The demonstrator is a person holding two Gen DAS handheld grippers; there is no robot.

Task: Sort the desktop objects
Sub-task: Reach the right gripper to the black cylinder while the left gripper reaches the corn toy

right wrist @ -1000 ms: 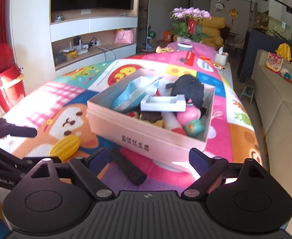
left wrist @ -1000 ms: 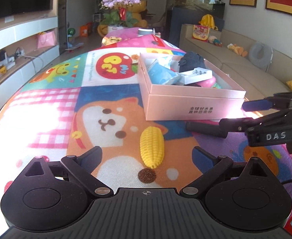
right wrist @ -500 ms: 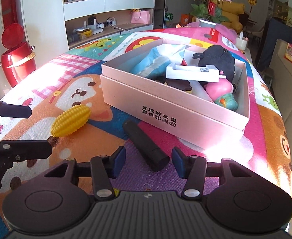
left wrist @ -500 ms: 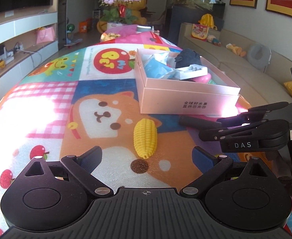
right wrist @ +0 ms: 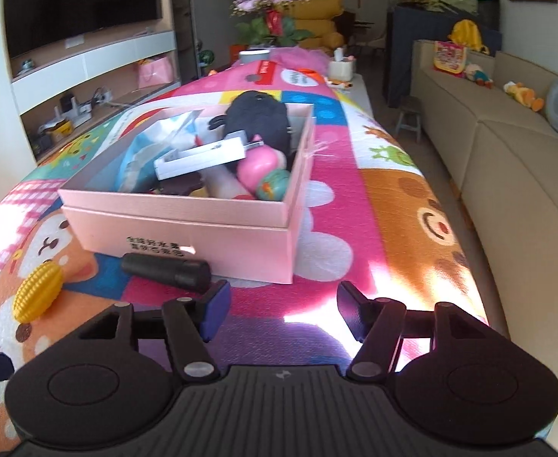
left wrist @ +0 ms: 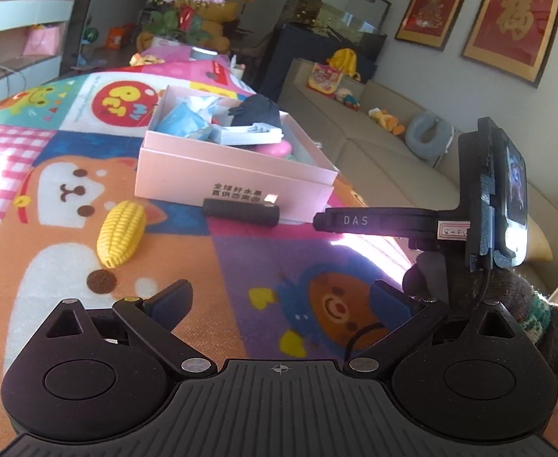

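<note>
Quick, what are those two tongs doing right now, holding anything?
Left tongs: open, holding nothing.
Right tongs: open, just been widening, nothing between them; the black cylinder lies just ahead to the left.

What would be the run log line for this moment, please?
left gripper: open, empty | right gripper: open, just reopening, empty | black cylinder, toy corn: outside box

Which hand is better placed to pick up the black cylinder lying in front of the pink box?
Right, probably. The right tongs stand open just short of the black cylinder beside the pink cardboard box. The left tongs sit farther back, nearer the yellow toy corn.
</note>
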